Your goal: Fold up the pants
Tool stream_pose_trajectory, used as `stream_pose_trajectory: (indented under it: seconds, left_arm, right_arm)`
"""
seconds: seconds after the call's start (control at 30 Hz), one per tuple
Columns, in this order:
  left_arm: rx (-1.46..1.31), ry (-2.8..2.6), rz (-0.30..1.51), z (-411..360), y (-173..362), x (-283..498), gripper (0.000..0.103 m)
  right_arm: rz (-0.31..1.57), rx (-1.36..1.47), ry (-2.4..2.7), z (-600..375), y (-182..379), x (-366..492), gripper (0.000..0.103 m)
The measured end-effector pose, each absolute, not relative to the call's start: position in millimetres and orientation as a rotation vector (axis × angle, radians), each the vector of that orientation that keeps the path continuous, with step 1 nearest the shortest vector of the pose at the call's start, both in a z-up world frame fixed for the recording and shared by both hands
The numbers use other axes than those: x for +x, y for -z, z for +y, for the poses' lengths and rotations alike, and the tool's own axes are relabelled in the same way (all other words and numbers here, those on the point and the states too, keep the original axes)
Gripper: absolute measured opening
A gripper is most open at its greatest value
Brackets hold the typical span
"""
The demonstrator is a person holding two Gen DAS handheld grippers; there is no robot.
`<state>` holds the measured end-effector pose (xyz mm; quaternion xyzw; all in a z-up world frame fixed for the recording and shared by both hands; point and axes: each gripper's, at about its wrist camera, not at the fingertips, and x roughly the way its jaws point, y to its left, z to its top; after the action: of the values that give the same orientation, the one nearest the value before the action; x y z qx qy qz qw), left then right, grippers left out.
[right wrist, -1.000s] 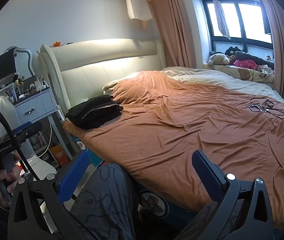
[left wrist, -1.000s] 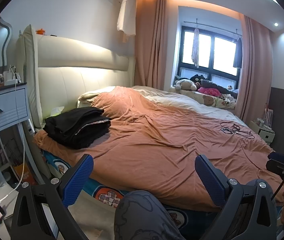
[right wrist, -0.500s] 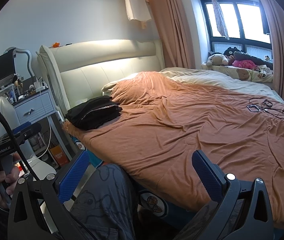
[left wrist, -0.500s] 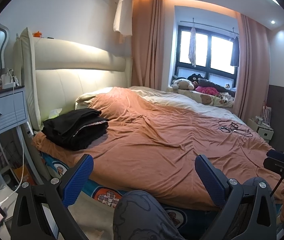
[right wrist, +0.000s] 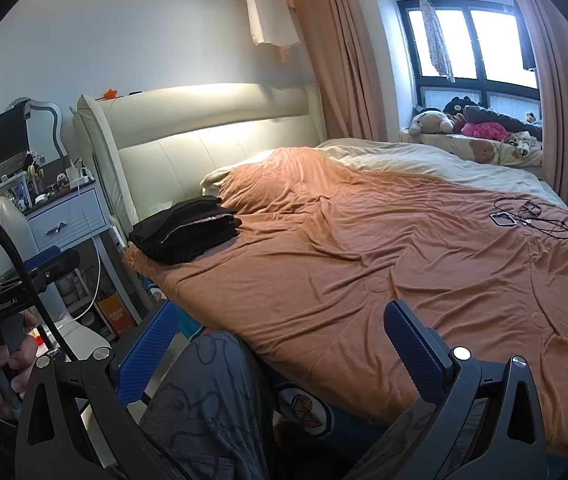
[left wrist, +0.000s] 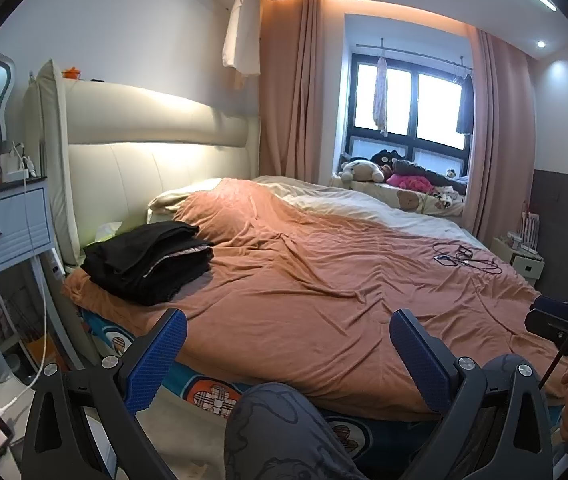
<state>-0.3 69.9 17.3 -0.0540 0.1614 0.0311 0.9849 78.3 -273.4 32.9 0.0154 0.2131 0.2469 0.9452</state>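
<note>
A stack of folded black pants (left wrist: 148, 262) lies at the near left corner of the bed, by the headboard; it also shows in the right wrist view (right wrist: 188, 230). My left gripper (left wrist: 287, 356) is open and empty, held off the bed's near edge, well short of the stack. My right gripper (right wrist: 280, 348) is open and empty too, also off the bed's edge. The right gripper's body shows at the far right of the left wrist view (left wrist: 563, 324), and the left one at the far left of the right wrist view (right wrist: 16, 292).
An orange blanket (left wrist: 343, 280) covers the bed. A phone with black cables (right wrist: 523, 218) lies at the far right. A blue nightstand (left wrist: 4, 228) stands left of the cream headboard (left wrist: 156, 148). My grey-trousered knee (left wrist: 284, 432) is below the grippers. Plush toys (left wrist: 395, 168) sit on the window ledge.
Both views have shifted slightly; the scene sits a little lower and left in the left wrist view. Both grippers stay open and the pants stack has not moved.
</note>
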Motion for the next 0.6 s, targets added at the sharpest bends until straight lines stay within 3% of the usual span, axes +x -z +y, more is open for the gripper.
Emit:
stream_pose_trajectory:
  seconds: [0.6]
  left_arm:
    - [-0.099, -0.041, 0.302, 59.8, -27.6, -5.9, 0.102]
  right_arm:
    - [0.402, 0.034, -0.477, -287.0, -38.4, 69.1, 0.103]
